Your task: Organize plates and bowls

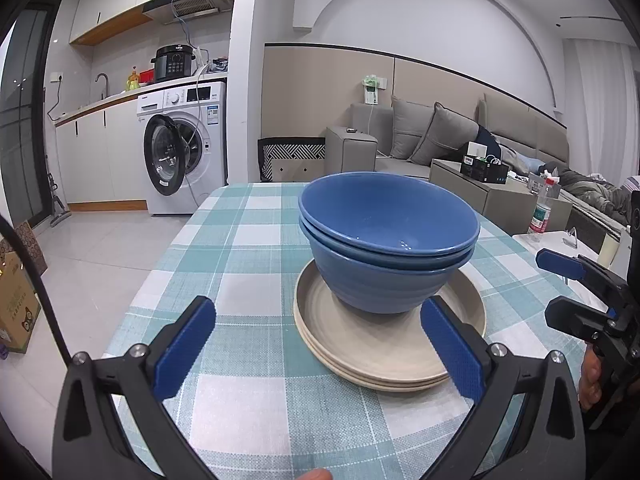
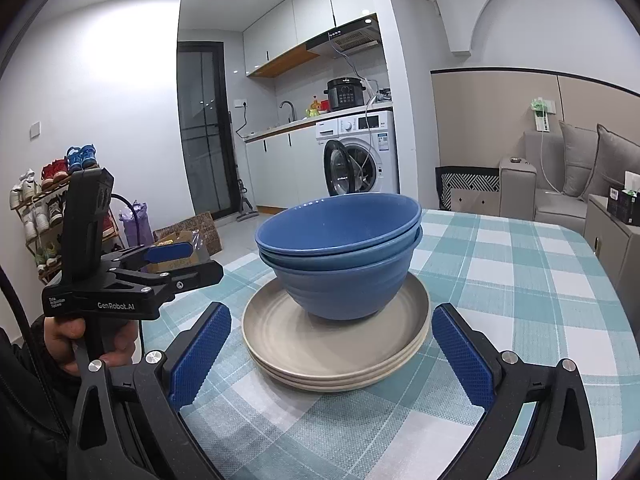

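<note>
Two nested blue bowls (image 1: 384, 236) (image 2: 340, 248) stand upright on a stack of three beige plates (image 1: 320, 312) (image 2: 280, 328) on the checked teal tablecloth (image 1: 248, 240) (image 2: 520, 280). My left gripper (image 1: 320, 344) is open and holds nothing; its right pad overlaps the near right rim of the plates in the left wrist view. The right gripper (image 2: 332, 356) is also open and empty, its pads on either side of the plate stack, a little short of it. Each gripper shows in the other's view: the right gripper (image 1: 556, 288) beside the plates, the left gripper (image 2: 192, 262) left of the bowls.
The table's left edge (image 1: 160, 264) drops to a tiled floor with cardboard boxes (image 1: 16, 304). A washing machine (image 1: 184, 148) with its door open stands beyond. At the right are a sofa (image 1: 440, 136), a low table with a water bottle (image 1: 540, 212), and a shoe rack (image 2: 44, 208).
</note>
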Available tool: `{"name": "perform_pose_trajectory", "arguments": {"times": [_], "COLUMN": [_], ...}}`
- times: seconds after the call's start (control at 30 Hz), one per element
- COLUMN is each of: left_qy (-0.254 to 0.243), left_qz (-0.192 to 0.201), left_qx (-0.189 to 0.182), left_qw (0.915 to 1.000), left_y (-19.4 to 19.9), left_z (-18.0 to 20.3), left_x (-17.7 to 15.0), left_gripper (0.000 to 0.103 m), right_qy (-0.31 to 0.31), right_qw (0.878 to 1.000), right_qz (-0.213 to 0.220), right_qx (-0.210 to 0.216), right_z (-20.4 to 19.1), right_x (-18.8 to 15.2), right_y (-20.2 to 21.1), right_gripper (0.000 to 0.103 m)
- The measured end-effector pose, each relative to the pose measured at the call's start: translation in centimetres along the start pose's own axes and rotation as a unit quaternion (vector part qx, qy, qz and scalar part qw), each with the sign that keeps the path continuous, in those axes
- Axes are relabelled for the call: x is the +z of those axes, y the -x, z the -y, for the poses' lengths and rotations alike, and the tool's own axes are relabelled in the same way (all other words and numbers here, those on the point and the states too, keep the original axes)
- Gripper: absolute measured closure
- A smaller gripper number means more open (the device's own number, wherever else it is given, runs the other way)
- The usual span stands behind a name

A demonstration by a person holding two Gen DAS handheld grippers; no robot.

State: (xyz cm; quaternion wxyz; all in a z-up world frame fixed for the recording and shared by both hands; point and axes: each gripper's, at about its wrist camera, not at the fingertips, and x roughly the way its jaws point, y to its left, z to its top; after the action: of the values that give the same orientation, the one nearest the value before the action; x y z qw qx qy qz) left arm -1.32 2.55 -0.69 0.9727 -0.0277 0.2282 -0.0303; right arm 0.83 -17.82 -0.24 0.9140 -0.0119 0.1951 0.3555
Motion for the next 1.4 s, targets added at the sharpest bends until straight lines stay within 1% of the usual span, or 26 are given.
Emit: {"name": "perform_pose_trajectory", "arguments": {"times": [0.27, 1.4], "left_qy": [0.002, -0.005], "left_qz": [0.001, 0.0], "left_qx": [0.001, 0.002], "left_qw": [1.0, 1.0], "left_y": [0.11, 0.05], "left_z": [0.05, 0.28], "left_x": [0.01, -0.04], "left_gripper": [0.0, 0.0], "right_qy": [0.007, 0.011], "right_qw": [1.0, 1.0], "right_qz": [0.006, 0.006], "right_qx": [0.002, 0.007], "right_z": [-0.28, -0.65], "right_x": [0.03, 0.03], "right_y": [0.18, 0.33], "right_gripper": [0.001, 0.001]}}
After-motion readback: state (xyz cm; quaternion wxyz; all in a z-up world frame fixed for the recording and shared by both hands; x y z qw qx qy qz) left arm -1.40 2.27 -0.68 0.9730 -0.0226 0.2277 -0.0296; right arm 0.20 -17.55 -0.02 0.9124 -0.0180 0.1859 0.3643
